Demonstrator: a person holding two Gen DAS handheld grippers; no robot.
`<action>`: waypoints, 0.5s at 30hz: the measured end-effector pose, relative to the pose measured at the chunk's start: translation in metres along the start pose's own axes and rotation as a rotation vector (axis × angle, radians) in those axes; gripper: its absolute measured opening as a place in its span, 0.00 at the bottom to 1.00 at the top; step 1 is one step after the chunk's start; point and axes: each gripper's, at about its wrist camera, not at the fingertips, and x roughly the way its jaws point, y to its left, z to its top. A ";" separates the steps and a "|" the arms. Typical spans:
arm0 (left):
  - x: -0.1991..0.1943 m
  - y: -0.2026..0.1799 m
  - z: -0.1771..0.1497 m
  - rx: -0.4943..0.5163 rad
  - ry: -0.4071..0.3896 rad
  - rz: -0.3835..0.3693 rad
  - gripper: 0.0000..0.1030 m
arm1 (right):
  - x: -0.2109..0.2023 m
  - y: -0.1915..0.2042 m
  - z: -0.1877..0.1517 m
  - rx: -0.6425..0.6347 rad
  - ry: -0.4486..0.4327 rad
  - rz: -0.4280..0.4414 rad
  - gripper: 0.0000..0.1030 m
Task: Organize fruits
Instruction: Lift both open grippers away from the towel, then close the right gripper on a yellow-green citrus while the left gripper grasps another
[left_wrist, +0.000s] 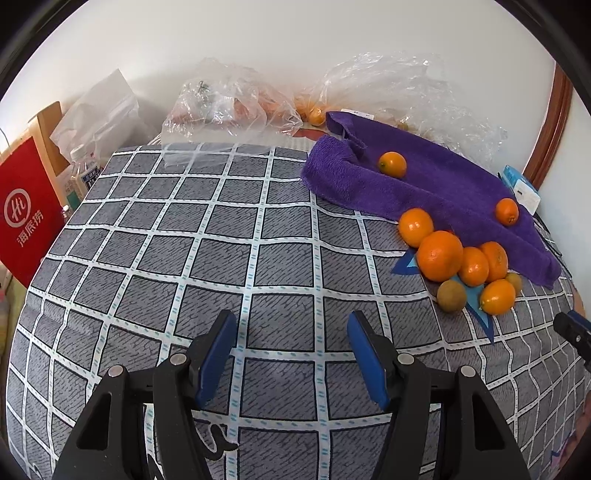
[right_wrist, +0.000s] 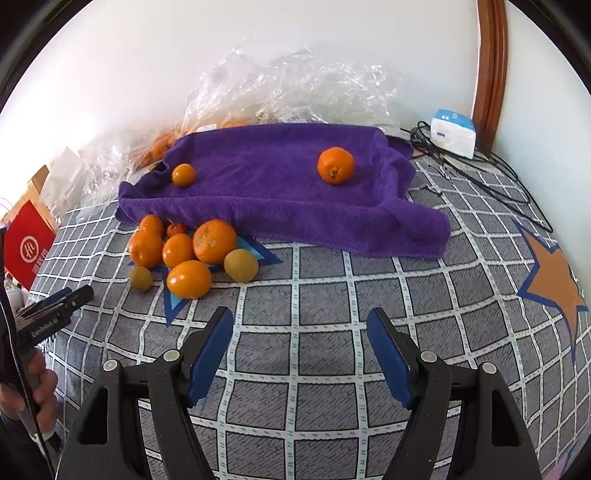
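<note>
Both grippers hung over the checked cloth (right_wrist: 295, 280), angled down toward the fruit and holding nothing. The left gripper (left_wrist: 291, 325) had its blue pads apart over bare cloth; the right gripper (right_wrist: 299, 321) stood a little wider, also with only cloth between its pads.

The fruit lay in two lots. A pile (right_wrist: 184, 254) sat on the cloth just at the front edge of the purple towel (right_wrist: 280, 192): several oranges pressed together, two small greenish-brown fruits (right_wrist: 241, 264) at its near side, and a small reddish one tucked at the back. On the towel itself two oranges lay well apart, a small one (right_wrist: 183, 175) near the left fold and a larger one (right_wrist: 335, 165) toward the right. Crumpled clear bags (right_wrist: 280, 85) lay behind against the wall.

It looked as if sorting onto the towel had barely begun. To my eye the sensible pick was the nearest orange (right_wrist: 189, 278), which lay at the front of the pile with room on both sides. The pads would need to go round its middle, level, and close gently, since round fruit rolls. Nudging it sideways risked scattering its neighbours. The left gripper was the closer to the pile, so the right might do well to keep clear.
</note>
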 end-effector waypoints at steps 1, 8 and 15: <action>0.000 0.000 0.000 -0.001 -0.003 -0.001 0.59 | 0.001 0.001 0.000 -0.005 -0.005 -0.001 0.72; 0.002 0.001 -0.001 0.015 0.007 -0.053 0.74 | 0.014 0.007 0.005 -0.007 0.004 0.006 0.72; 0.001 0.004 -0.001 -0.009 0.000 -0.082 0.75 | 0.026 0.015 0.011 -0.031 0.017 0.019 0.72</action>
